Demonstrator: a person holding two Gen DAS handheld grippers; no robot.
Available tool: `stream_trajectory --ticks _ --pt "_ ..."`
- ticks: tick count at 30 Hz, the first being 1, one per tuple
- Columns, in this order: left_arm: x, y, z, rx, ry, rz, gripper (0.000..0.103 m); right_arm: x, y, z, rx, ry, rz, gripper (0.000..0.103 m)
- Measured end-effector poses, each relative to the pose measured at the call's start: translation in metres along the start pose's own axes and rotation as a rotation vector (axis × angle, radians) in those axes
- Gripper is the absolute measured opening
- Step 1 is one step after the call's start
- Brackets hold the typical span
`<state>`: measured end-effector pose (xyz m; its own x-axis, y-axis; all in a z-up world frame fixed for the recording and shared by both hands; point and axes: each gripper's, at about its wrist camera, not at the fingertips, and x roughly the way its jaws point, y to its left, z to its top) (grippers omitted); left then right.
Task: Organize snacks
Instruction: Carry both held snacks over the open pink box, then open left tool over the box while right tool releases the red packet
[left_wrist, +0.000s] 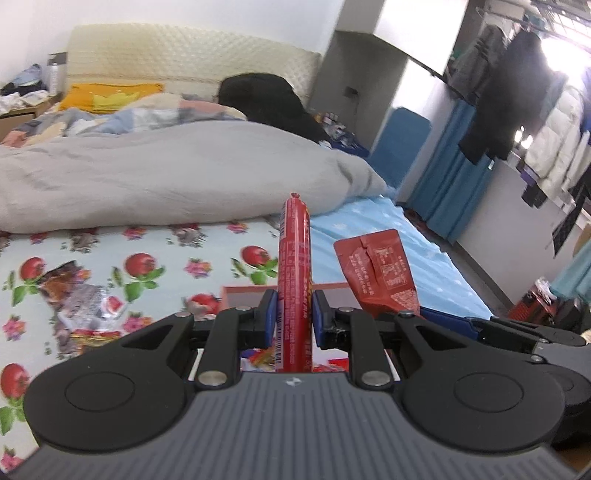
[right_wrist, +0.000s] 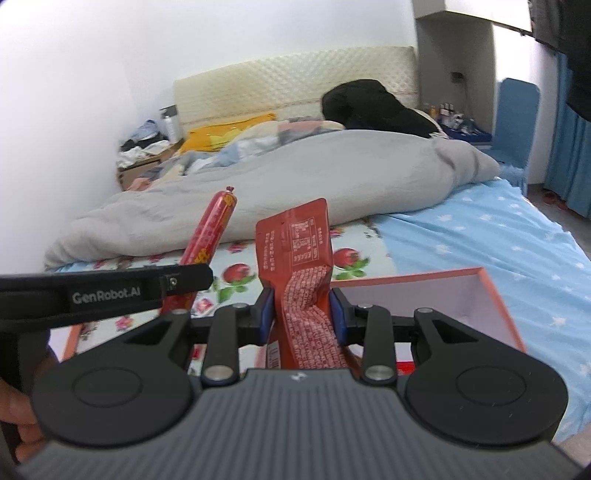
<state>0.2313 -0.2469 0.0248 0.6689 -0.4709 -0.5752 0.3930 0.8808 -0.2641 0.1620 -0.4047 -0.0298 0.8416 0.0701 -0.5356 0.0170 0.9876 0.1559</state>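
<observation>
While the left tool (left_wrist: 294, 317) pinches a red sausage stick (left_wrist: 294, 273) upright above the pink-rimmed box (left_wrist: 243, 291) on the bed (left_wrist: 155, 254), loose snack wrappers (left_wrist: 83, 306) lie left of that box. From the right wrist, the right tool (right_wrist: 301, 314) clamps a red sachet (right_wrist: 299, 273) over the box (right_wrist: 495, 291).

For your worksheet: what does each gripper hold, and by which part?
Left gripper: red sausage stick, held low. Right gripper: red snack packet, lower half.
</observation>
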Motion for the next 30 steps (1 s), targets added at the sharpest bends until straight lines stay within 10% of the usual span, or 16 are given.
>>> stream_trajectory --ticks 17,30 --pt "0.136 -0.023 -0.036 0.027 0.328 -0.018 0.023 0.066 -0.082 -0.057 0.124 0.27 -0.098 0.036" --pt "0.167 -0.025 -0.052 0.028 0.419 -0.014 0.024 0.085 -0.104 -0.078 0.171 0.342 -0.099 0.037"
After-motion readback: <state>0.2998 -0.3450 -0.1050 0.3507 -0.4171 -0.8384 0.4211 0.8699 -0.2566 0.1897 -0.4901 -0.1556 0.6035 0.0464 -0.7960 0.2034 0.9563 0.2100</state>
